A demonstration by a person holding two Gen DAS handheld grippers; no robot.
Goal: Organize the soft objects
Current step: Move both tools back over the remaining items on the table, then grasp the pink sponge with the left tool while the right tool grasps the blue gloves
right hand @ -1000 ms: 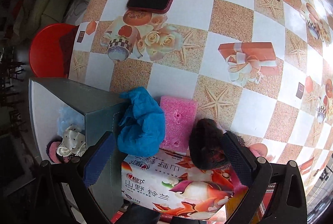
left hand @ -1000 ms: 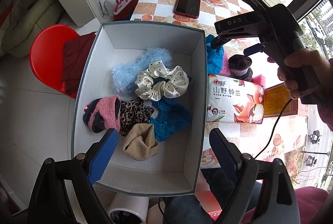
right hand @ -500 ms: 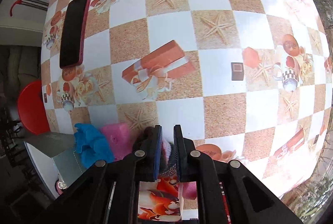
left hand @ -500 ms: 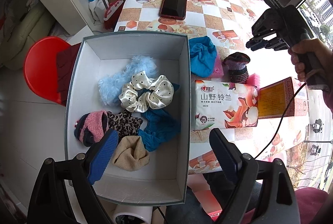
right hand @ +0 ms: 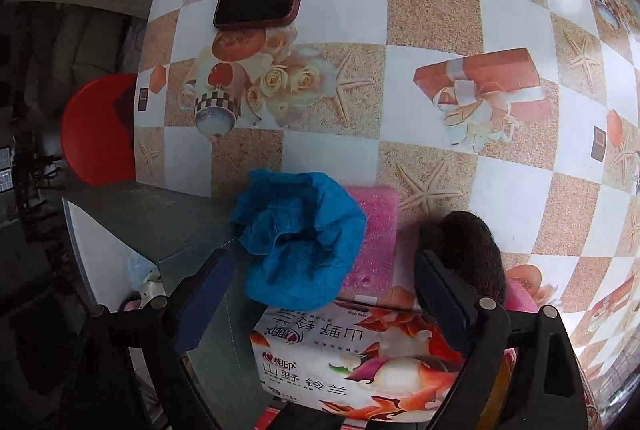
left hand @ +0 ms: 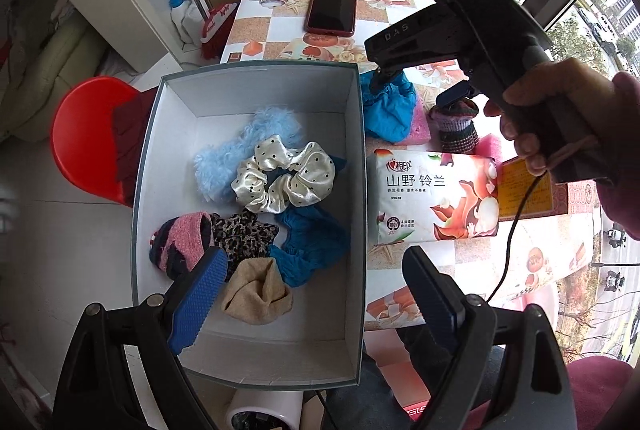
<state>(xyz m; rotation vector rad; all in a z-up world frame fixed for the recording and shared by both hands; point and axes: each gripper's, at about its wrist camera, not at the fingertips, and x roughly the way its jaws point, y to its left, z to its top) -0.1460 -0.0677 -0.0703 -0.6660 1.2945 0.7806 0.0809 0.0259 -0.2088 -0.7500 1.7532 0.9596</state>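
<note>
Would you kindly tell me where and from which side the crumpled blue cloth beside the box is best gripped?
Grip the blue cloth across its raised, bunched middle, coming from above. It lies in a soft heap partly on the pink sponge and right against the box wall, so a sideways approach is blocked. The right gripper, jaws just reopened and empty, hangs almost above it.

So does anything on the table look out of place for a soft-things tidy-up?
Yes: a phone lies on the table beyond the box, and it is not soft. A blue cloth, a pink sponge and a dark knitted piece sit outside the box.
</note>
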